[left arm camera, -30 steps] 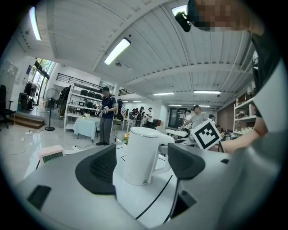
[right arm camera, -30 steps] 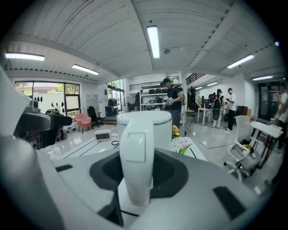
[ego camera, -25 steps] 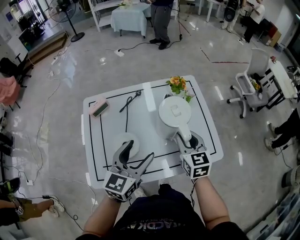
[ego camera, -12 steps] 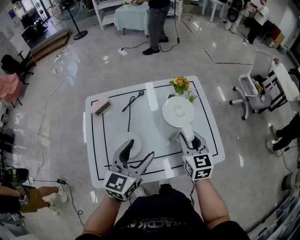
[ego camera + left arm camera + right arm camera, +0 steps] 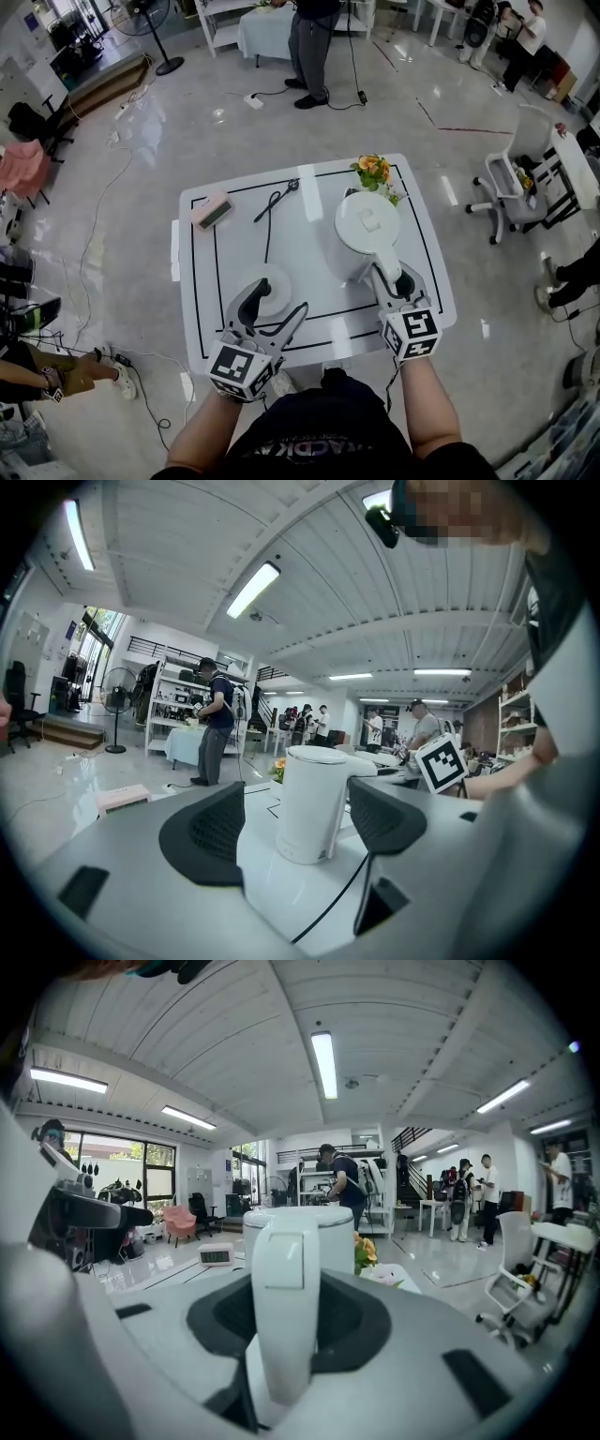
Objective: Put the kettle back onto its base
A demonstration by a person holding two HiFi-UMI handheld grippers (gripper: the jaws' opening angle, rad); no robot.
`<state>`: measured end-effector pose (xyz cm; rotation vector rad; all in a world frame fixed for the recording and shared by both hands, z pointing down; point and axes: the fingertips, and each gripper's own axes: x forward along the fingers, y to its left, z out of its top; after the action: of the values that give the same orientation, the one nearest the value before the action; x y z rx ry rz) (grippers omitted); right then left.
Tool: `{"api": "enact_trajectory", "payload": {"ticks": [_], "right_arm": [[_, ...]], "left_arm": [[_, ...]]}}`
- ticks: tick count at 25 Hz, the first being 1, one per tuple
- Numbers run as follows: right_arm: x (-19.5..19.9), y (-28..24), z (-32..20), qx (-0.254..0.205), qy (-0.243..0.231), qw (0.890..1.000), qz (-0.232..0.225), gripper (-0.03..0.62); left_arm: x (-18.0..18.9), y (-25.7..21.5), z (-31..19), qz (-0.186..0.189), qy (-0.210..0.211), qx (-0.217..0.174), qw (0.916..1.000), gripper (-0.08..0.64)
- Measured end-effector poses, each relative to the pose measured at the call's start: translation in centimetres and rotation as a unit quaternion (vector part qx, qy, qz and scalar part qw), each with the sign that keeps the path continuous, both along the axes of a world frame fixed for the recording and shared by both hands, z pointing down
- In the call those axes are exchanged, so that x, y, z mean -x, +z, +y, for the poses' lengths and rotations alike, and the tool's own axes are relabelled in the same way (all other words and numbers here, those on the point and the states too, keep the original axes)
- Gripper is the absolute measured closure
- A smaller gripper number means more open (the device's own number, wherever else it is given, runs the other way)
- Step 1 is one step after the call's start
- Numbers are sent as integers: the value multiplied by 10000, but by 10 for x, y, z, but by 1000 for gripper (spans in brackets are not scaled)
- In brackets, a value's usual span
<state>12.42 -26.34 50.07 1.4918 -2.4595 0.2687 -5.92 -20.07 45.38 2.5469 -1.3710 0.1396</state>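
While a hand-held gripper clamps the kettle, shirt lettering blurs.

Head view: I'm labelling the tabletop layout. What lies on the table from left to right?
Clock → base → kettle. Cord and flowers overlap these, so they are left out.

The left arm and the right arm are reaching forward, side by side. The left gripper is holding its jaws wide apart, pinching nothing. The right gripper is squeezing the kettle's handle between its jaws.
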Motion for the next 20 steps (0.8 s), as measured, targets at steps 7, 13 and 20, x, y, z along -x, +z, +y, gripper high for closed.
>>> {"api": "enact_trajectory", "payload": {"ticks": [7,13,20], "right_arm": [[18,-21,-5,-307,-251,9992,39,470],[48,-38,-4,-440,-513,9976,-128,470],[99,-62,5,-638,-946,9928,-367,469]], "left_arm": [[27,-6,4,-26,-284,-36,9996,210],[55,-9,16,10,-575,-63,9983,212],[85,-15,34,46,-821,-125,9965,216]]}}
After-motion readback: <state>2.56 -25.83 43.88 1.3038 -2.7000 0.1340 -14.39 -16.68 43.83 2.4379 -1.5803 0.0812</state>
